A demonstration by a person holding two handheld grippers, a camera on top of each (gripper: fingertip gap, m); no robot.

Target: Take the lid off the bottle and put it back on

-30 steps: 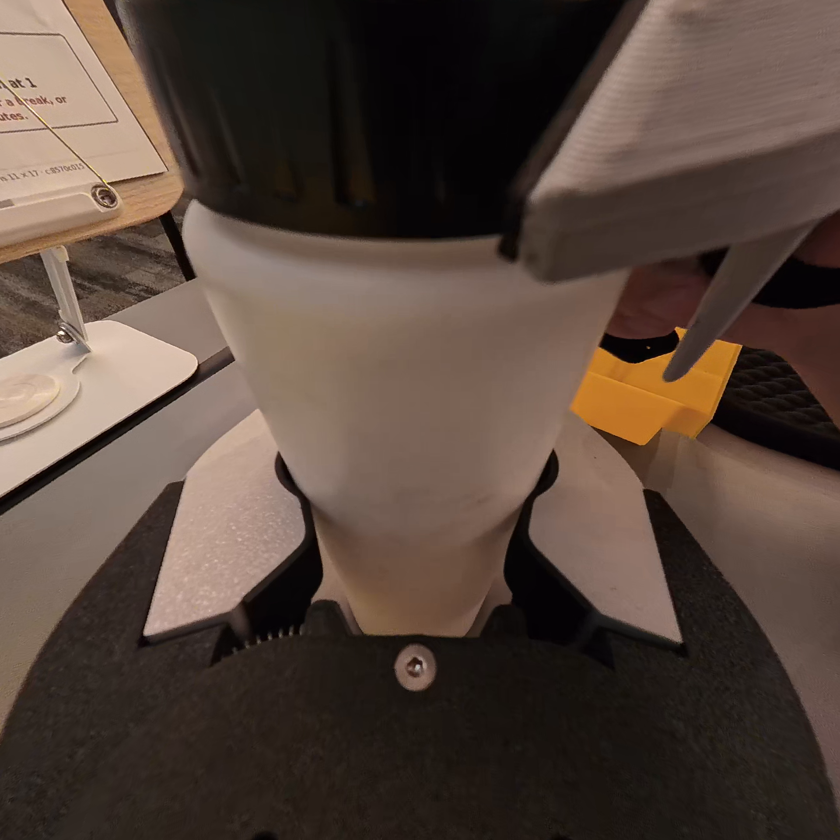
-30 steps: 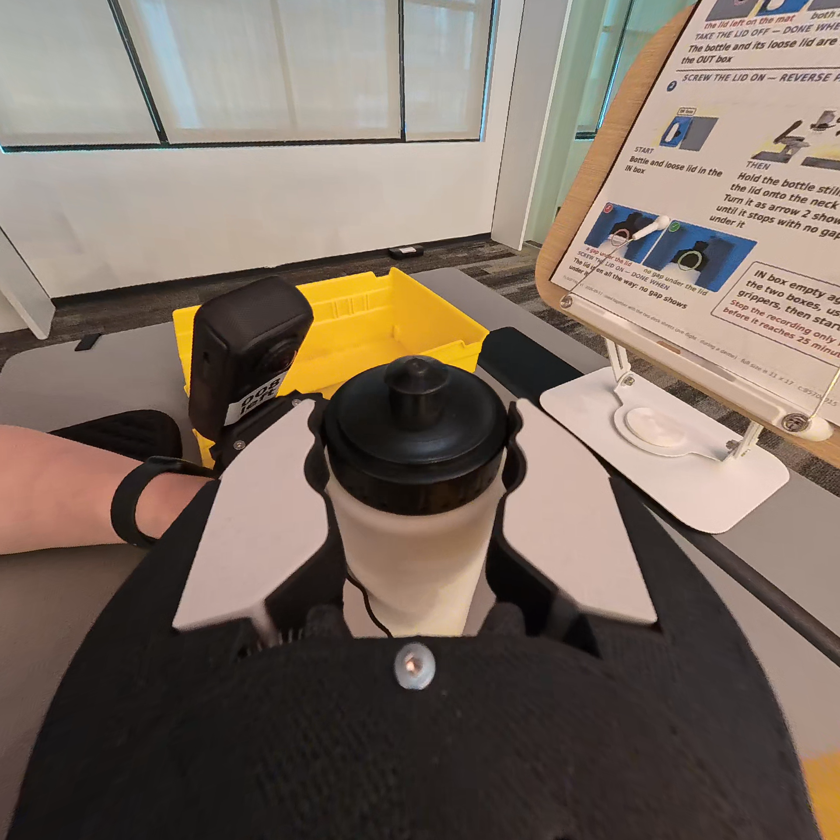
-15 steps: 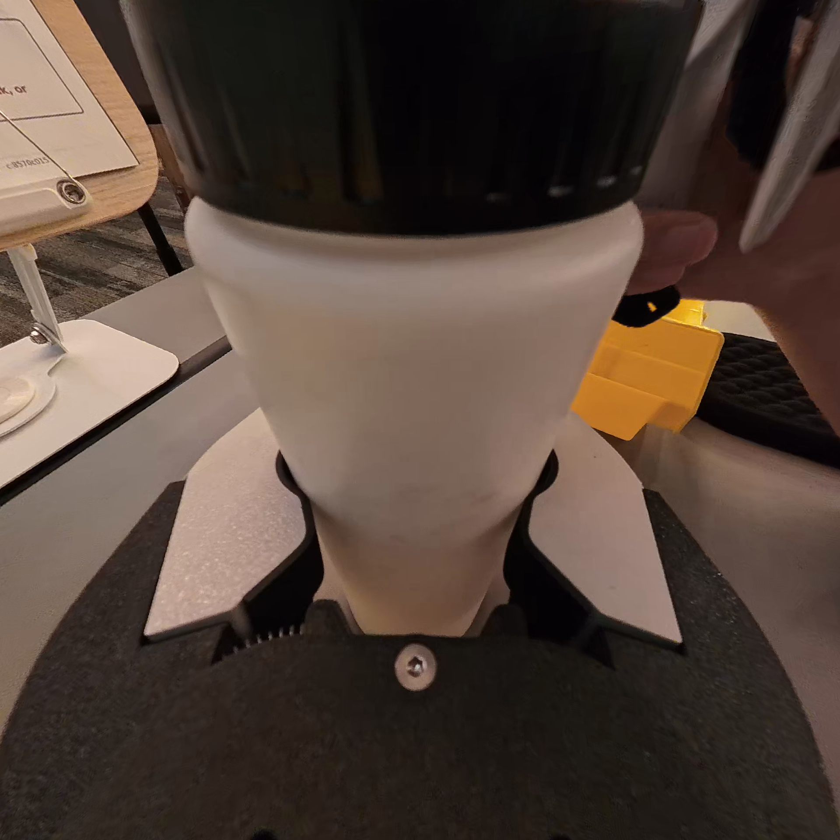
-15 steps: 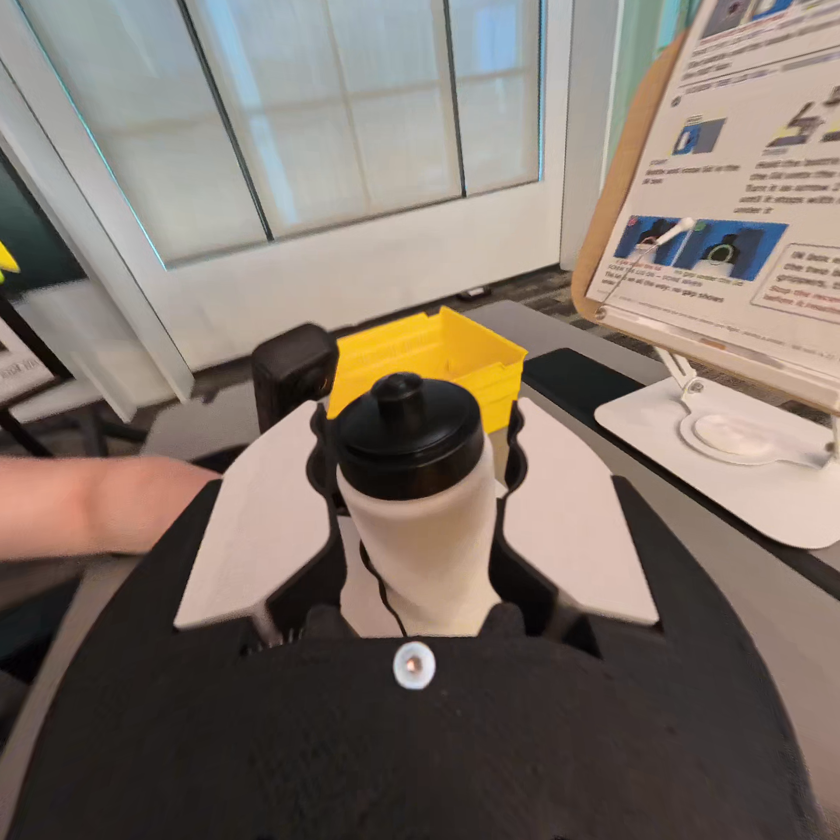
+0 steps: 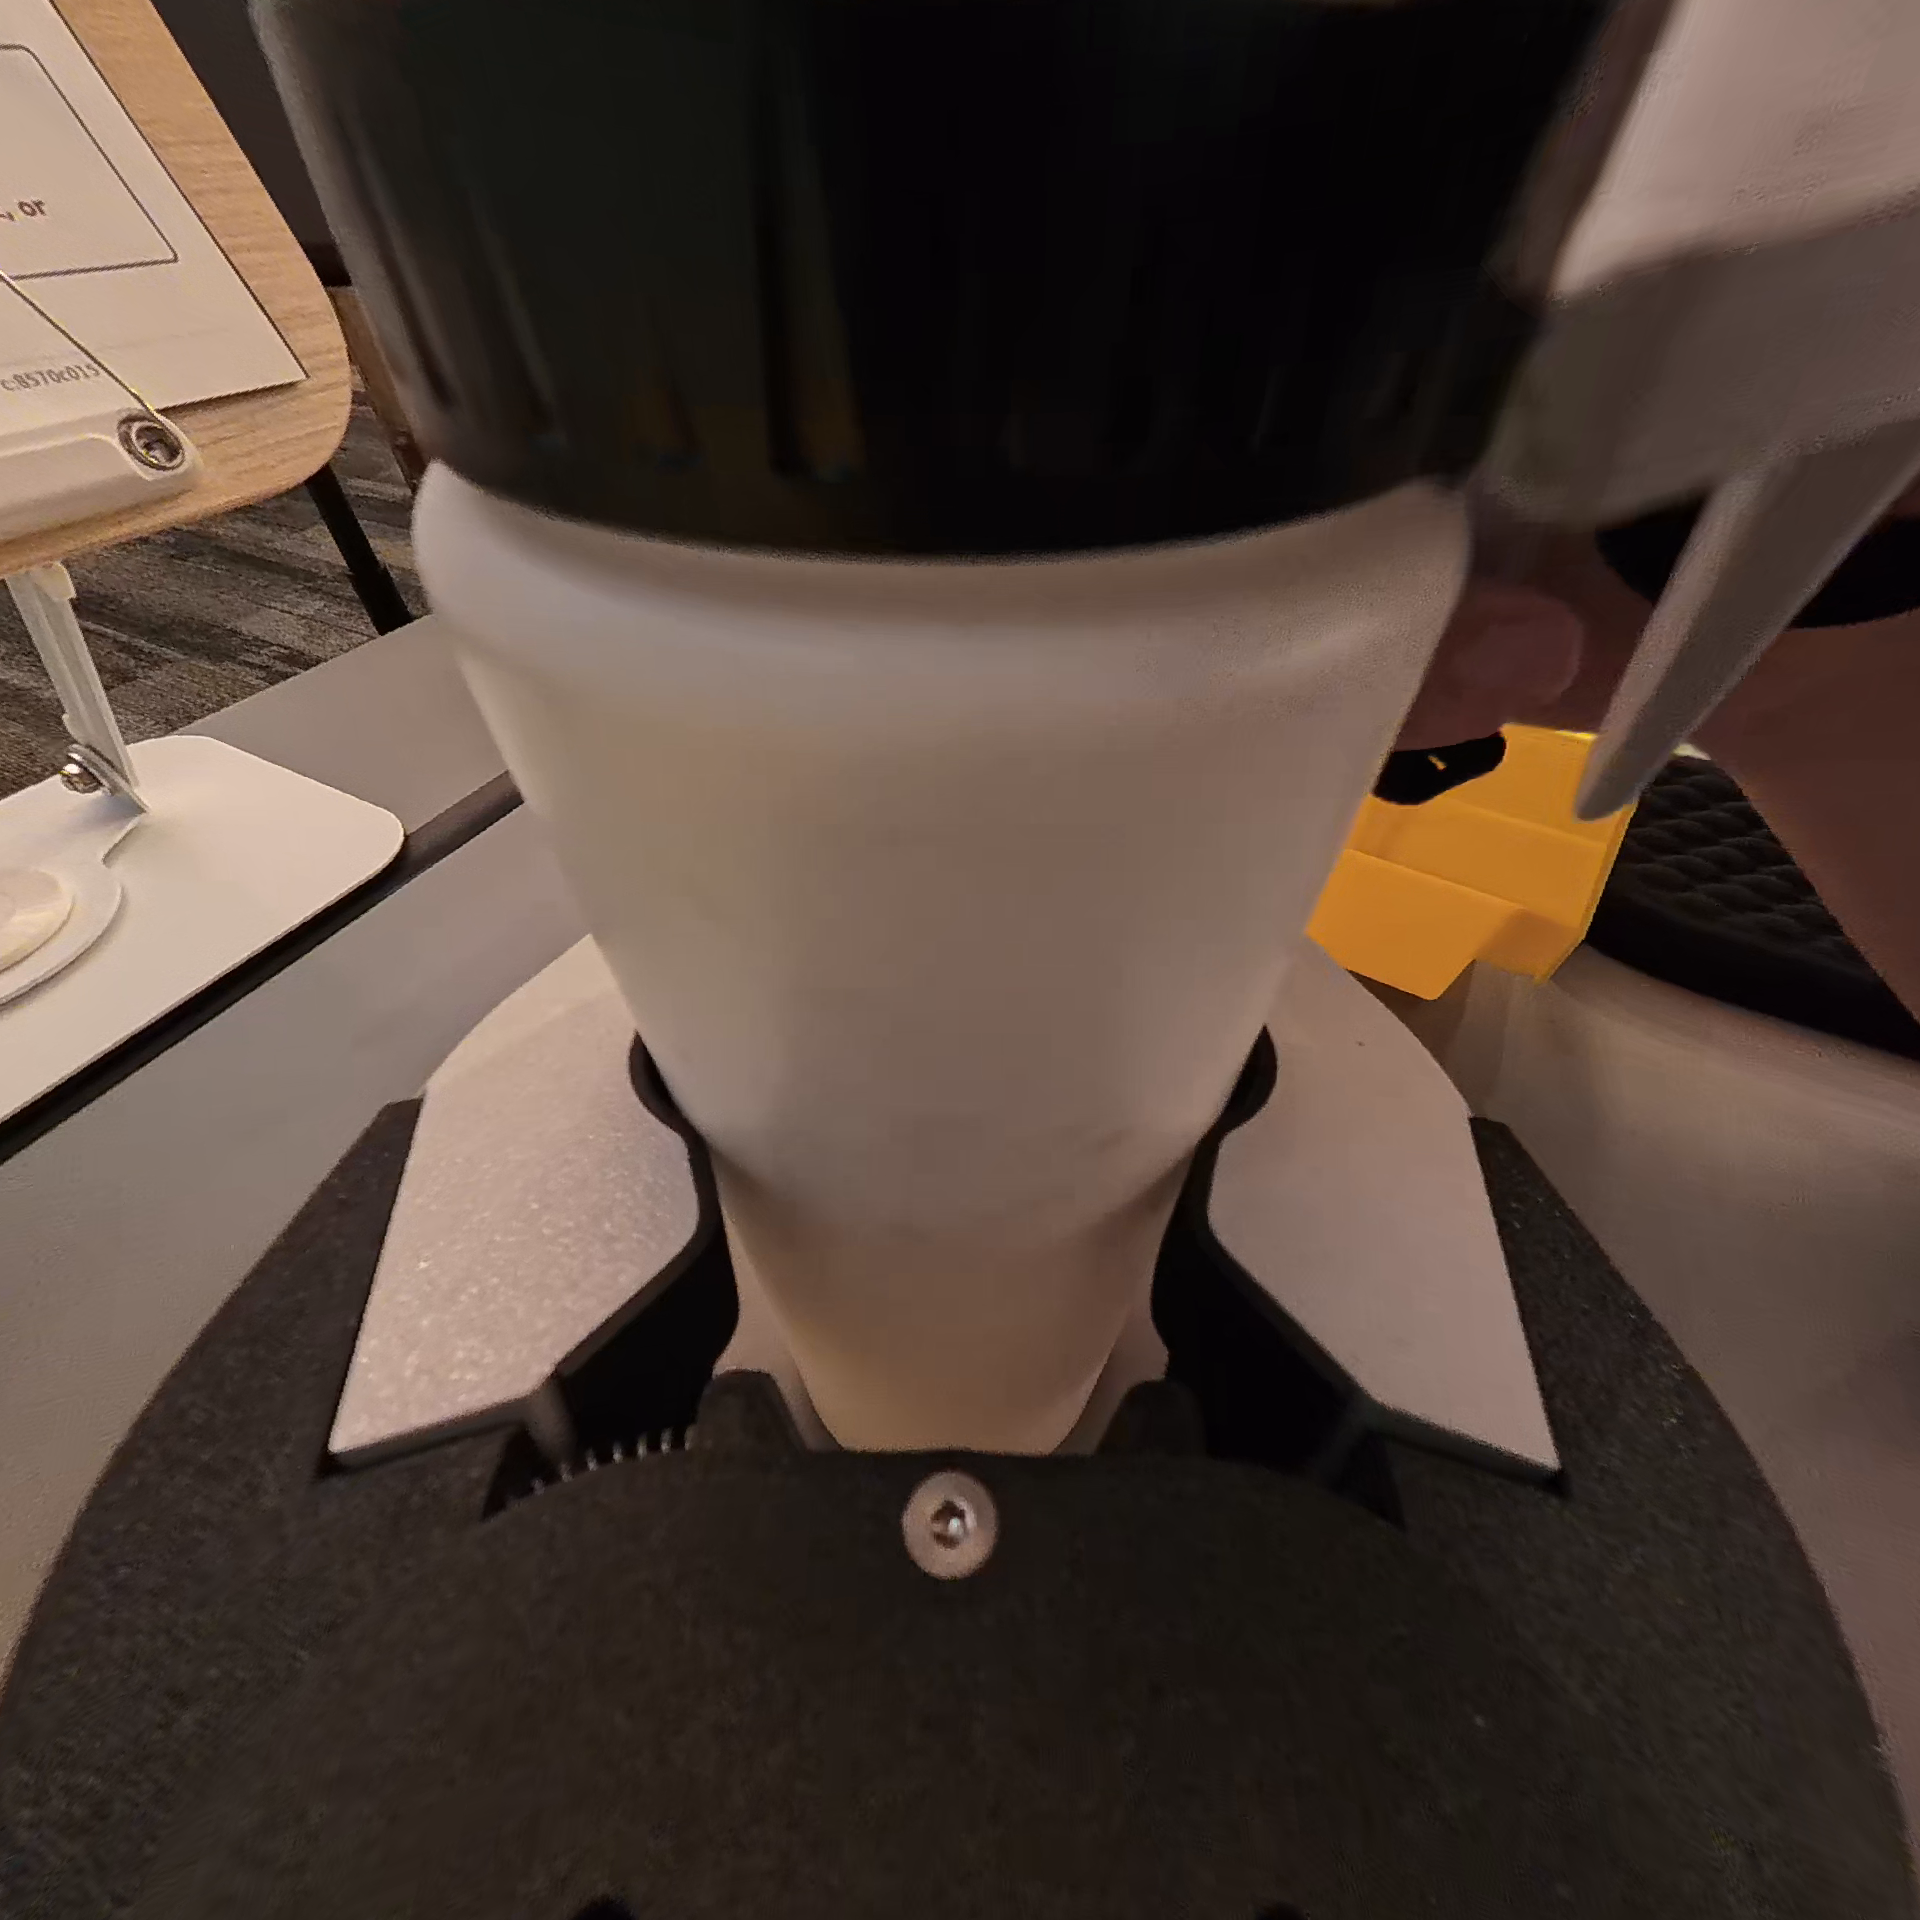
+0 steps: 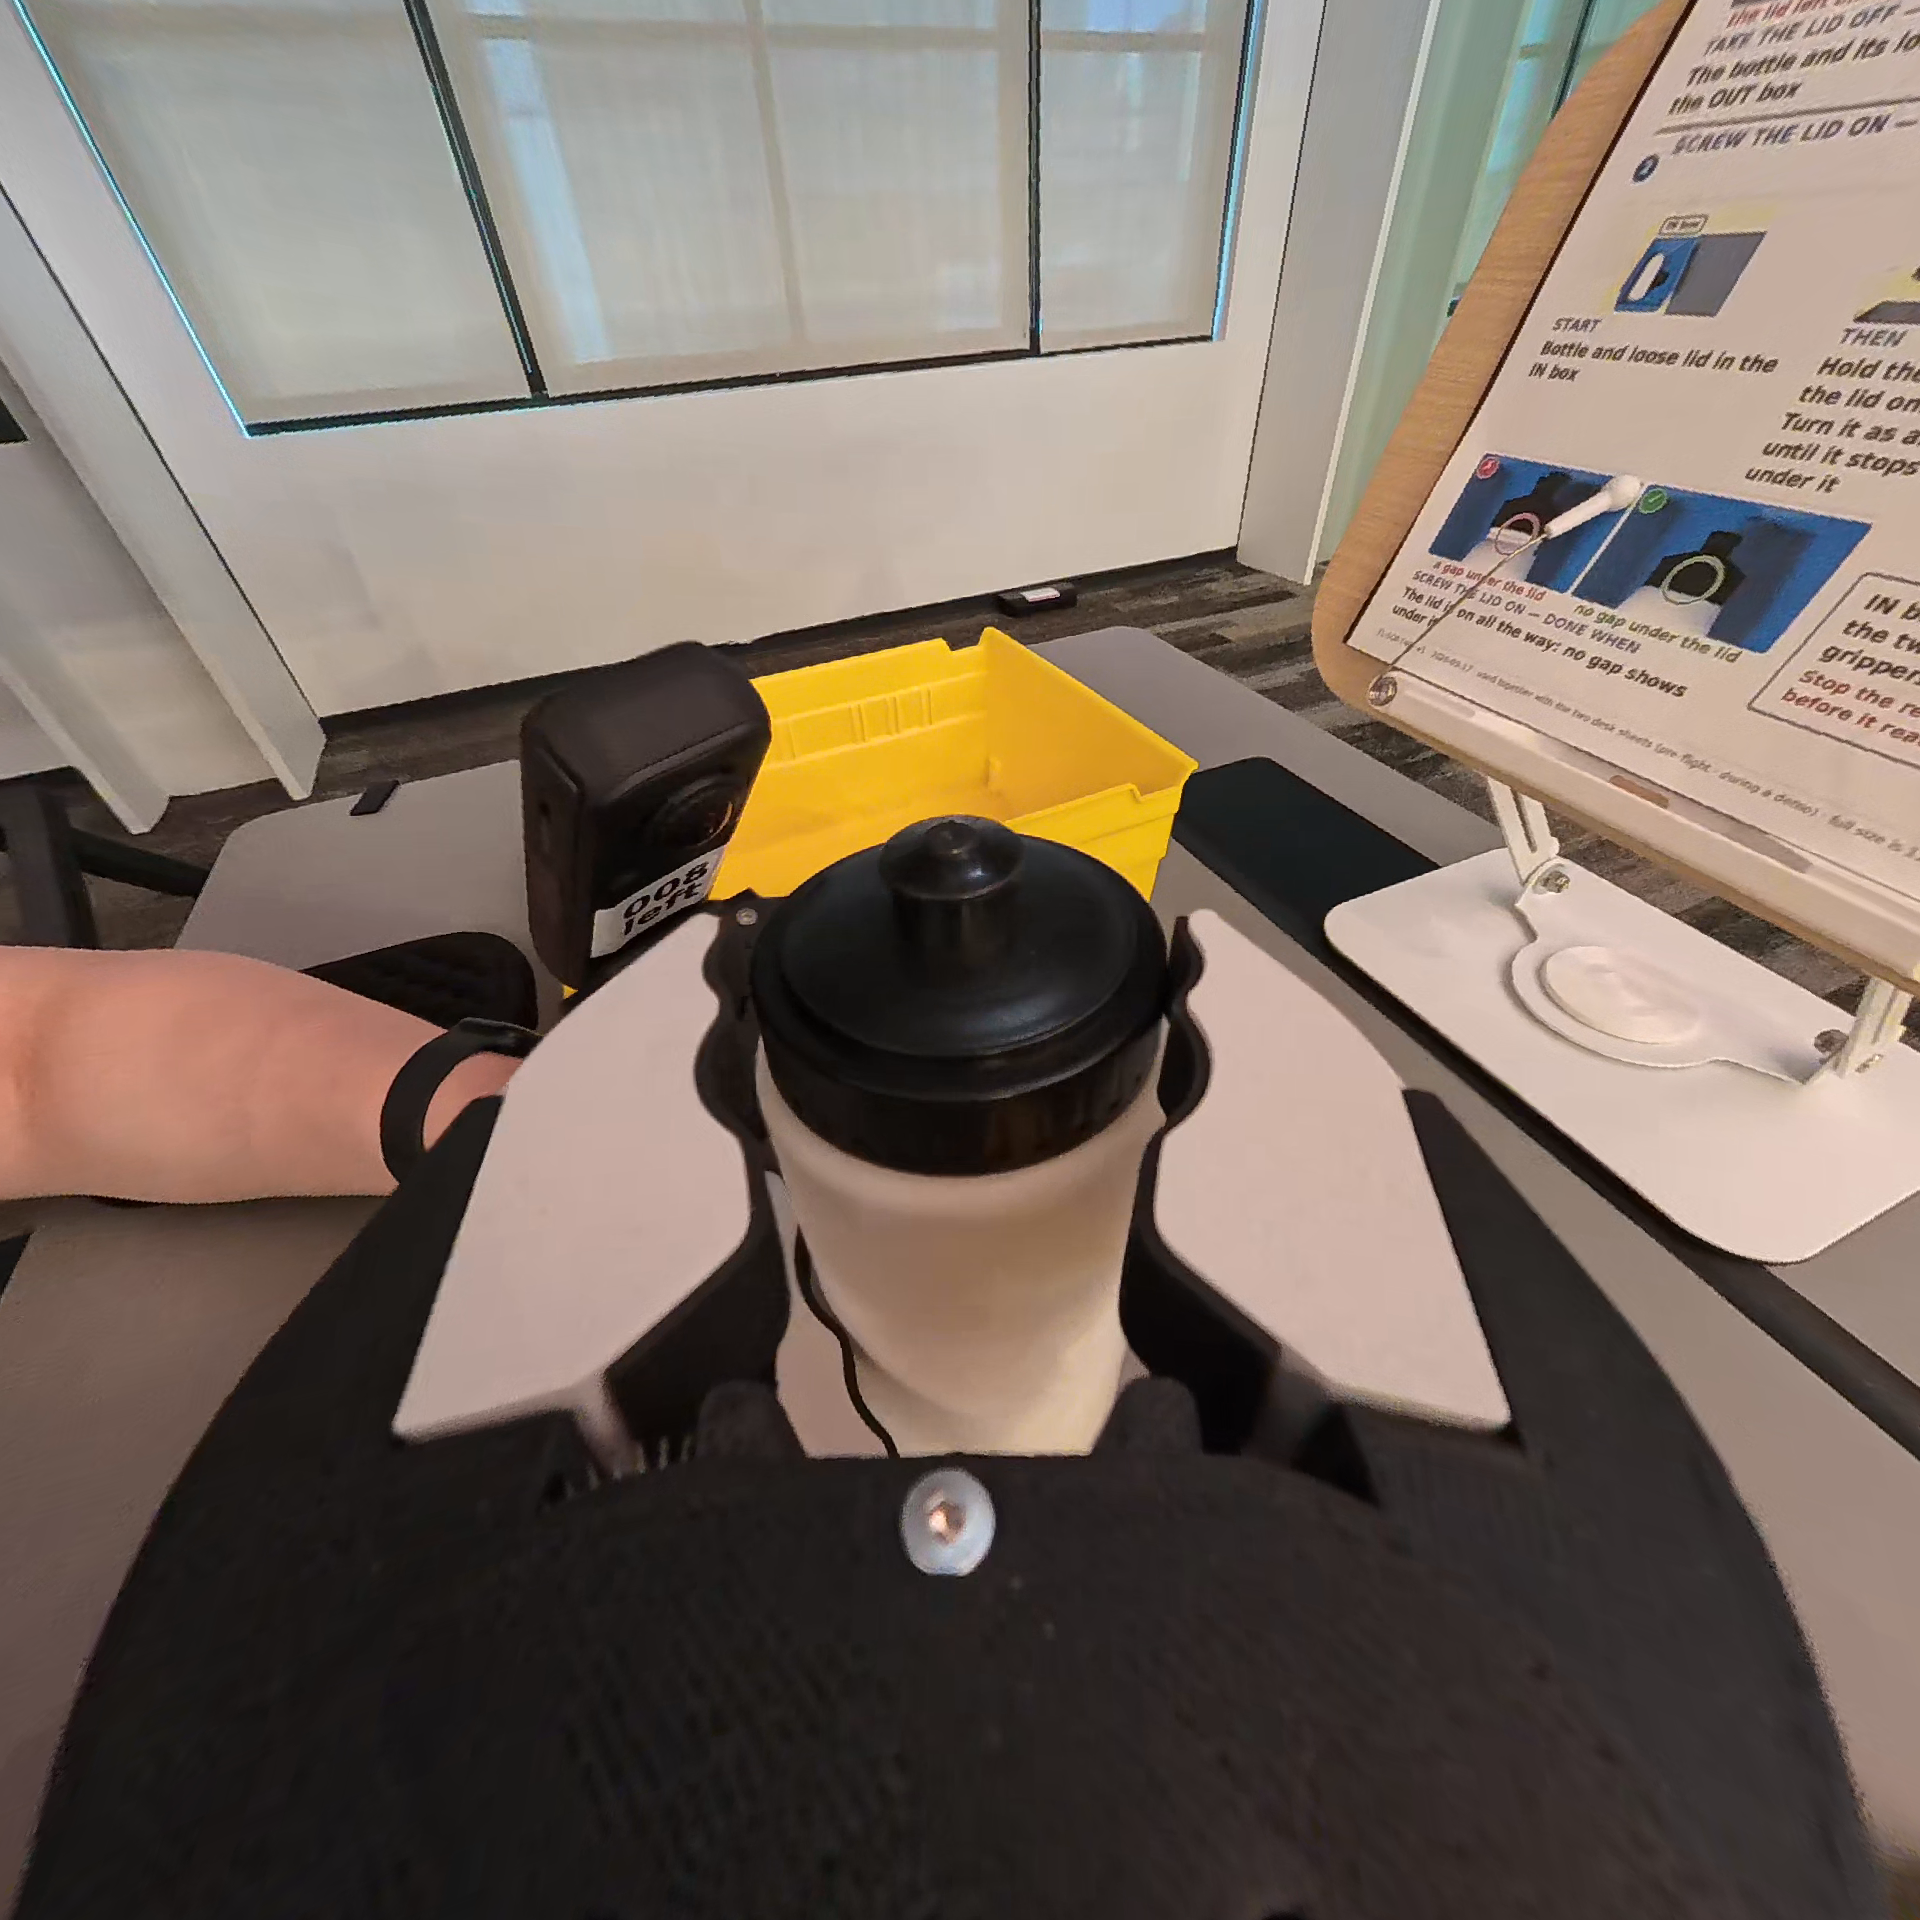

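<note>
My left gripper [image 5: 951, 1143] is pinched on the white body of the bottle [image 5: 935, 883], low down, both fingers pressed into its sides. My right gripper [image 6: 961, 1049] straddles the black lid [image 6: 956, 1039]; its fingers flank the rim closely, but I cannot tell whether they press on it or stand just clear. In the left wrist view one right finger [image 5: 1714, 260] sits against the lid's ribbed edge. The lid is seated on the bottle with no gap visible beneath it.

Risks, in my judgement:
- If the right fingers bear on only part of the rim, they may skate over the ribs when I twist.
- The left hold is low on a soft body; torque could turn the bottle inside that grip, or the squeeze could buckle the wall.
- A tilted pull could jam the thread.

Beyond lie the yellow bin [image 6: 966, 748], then the instruction board on its white stand [image 6: 1621, 997], both clear of the work.
</note>
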